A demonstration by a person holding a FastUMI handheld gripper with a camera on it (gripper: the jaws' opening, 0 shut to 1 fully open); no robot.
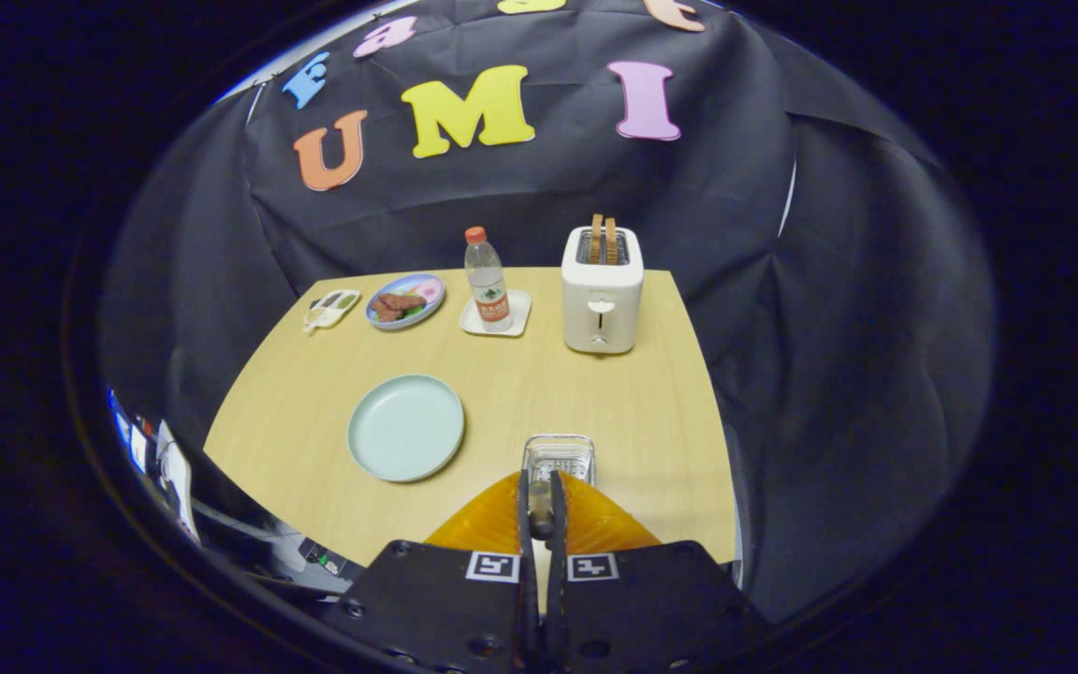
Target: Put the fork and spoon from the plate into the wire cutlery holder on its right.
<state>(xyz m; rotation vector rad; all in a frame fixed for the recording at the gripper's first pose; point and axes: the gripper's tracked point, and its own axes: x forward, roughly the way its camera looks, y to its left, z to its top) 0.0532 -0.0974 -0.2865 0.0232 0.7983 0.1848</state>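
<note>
Close in, the gripper [540, 505] has its two orange fingers [488, 524] drawn nearly together, with a thin metallic piece, likely a utensil handle [539, 501], pinched between them; whether it is the fork or the spoon cannot be told; the fingertips sit just at the near rim of the wire holder [559, 457], which stands on the wooden table [539, 384]; what lies inside the holder is too small to make out; left of the holder, near it but apart, lies the pale green plate [406, 427], its face bare; beyond the holder, toward the back of the table, stands a white toaster [602, 292] with two slices of toast [604, 239] poking up; left of the toaster a water bottle [487, 281] with a red cap stands on a small white tray [496, 318]; further left sits a blue plate [405, 300] of food, and beside that a small white dish [332, 309].
</note>
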